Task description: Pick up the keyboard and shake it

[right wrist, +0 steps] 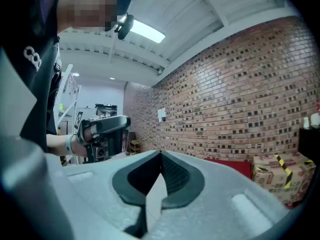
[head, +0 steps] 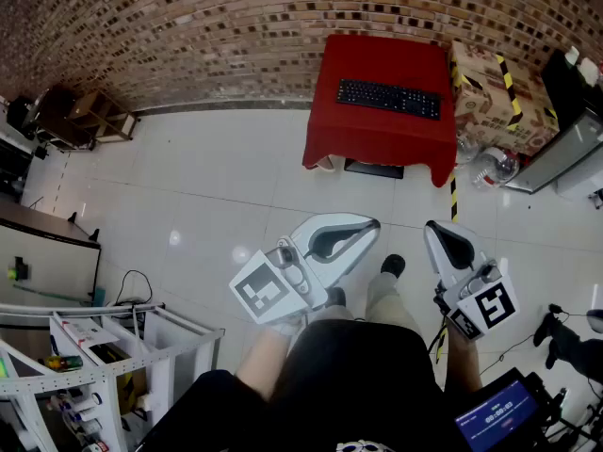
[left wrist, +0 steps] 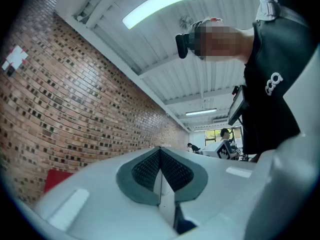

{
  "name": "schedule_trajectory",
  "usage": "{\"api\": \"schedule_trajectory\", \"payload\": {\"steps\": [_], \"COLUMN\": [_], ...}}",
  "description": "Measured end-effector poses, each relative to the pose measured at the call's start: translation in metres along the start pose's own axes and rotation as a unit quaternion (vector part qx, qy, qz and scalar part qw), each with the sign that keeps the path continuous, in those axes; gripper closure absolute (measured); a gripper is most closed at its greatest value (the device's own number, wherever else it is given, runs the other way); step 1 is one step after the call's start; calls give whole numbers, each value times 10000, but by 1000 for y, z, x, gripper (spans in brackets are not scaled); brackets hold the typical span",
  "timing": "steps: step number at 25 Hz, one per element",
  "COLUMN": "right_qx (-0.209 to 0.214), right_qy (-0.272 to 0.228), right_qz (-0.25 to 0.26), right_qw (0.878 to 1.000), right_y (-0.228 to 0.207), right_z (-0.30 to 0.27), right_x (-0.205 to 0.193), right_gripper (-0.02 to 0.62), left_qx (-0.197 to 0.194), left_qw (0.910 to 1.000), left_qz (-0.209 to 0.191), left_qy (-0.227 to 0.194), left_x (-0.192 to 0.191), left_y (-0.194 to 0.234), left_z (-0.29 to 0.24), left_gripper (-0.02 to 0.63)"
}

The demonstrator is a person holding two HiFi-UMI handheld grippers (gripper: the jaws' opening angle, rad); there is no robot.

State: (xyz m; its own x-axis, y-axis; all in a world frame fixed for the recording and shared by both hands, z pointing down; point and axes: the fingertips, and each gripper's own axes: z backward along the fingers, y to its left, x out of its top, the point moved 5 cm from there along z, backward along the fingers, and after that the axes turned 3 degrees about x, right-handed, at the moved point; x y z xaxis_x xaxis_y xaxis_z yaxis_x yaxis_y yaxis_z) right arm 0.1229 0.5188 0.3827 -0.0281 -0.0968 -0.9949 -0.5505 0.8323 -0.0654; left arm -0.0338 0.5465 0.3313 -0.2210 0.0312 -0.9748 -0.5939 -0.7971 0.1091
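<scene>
Obs., both gripper views: the black full-length keyboard (head: 389,98) shows in neither. The left gripper view catches only a corner of the red cloth-draped surface (left wrist: 54,178) at lower left. The right gripper view shows a strip of it, cut off by the gripper's own white body. The cloth hangs down over the surface's legs and hides them. The person's torso and legs block the near floor in the head view.

Left gripper (head: 374,222): fingers (left wrist: 145,170) clenched, pad against pad, nothing between. Right gripper (head: 432,226): fingers (right wrist: 176,176) likewise clenched and empty.

Keyboard position: flat on the red surface, toward its far edge, long side running left to right. It sits well apart from both sets of fingers, far across the white tiled floor (head: 217,186), and touches neither. Tape-striped cardboard boxes (head: 490,88) stand just right of the surface, against the brick wall (head: 236,26).
</scene>
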Motion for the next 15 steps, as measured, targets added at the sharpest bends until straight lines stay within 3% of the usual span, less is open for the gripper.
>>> {"api": "schedule_trajectory", "payload": {"steps": [5, 10, 15], "right_qx": [-132, -401, -579], "right_qy": [137, 228, 215], "right_qz": [391, 263, 198], "right_qw": [9991, 9986, 9979], "right_y": [-26, -120, -194], "right_z": [-1, 1, -1], "right_x": [-1, -12, -18], "right_gripper": [609, 609, 609], "left_qx": [543, 982, 1141], "left_qw": [9967, 9900, 9860], "left_qz": [-181, -56, -89], "left_qy": [575, 1012, 1216], "left_x": [-21, -51, -66], "left_y": [28, 79, 116], "left_z": [-25, -95, -149], "left_gripper": [591, 591, 591]}}
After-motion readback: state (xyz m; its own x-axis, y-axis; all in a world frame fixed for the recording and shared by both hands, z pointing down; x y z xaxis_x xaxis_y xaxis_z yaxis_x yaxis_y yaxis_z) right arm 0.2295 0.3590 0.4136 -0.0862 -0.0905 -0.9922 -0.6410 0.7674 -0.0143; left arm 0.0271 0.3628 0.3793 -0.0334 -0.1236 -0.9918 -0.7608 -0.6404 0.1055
